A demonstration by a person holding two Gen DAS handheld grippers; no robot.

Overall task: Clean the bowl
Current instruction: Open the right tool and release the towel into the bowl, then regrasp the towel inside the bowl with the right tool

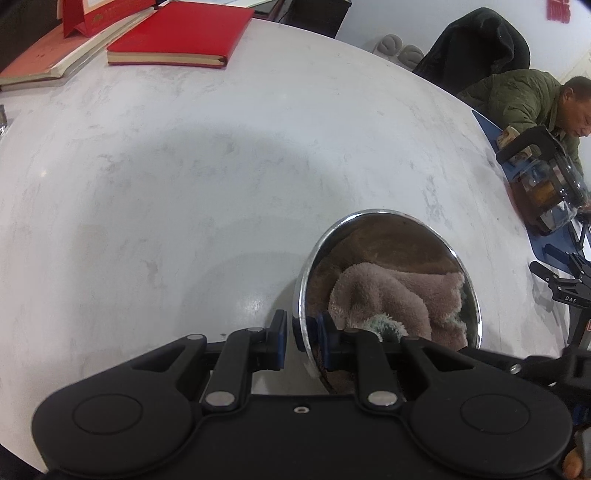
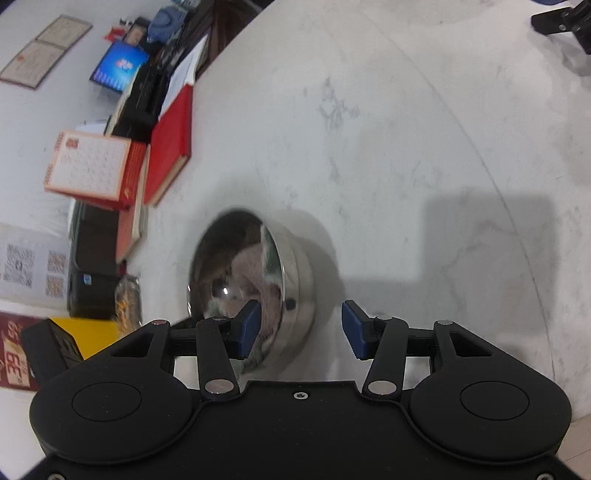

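Note:
A shiny steel bowl [image 1: 388, 236] stands tilted on its edge over the white marble table [image 1: 184, 166], with a pink fluffy cloth [image 1: 388, 291] lying inside it. My left gripper [image 1: 301, 338] is shut on the bowl's rim, one pad inside and one outside. In the right wrist view the bowl [image 2: 299, 266] opens toward the left and the cloth [image 2: 251, 266] shows inside. My right gripper [image 2: 301, 328] is open and straddles the bowl's wall. Its left pad [image 2: 249, 328] is inside the bowl near the cloth, and its right pad [image 2: 354, 330] stands clear of the outer wall.
Red books [image 1: 177, 33] and a desk calendar [image 2: 88, 166] lie at the table's far edge. A glass teapot [image 1: 550, 188] stands on a blue mat at the right, where a person in a green jacket [image 1: 524, 96] sits. A black clamp [image 1: 569, 288] lies nearby.

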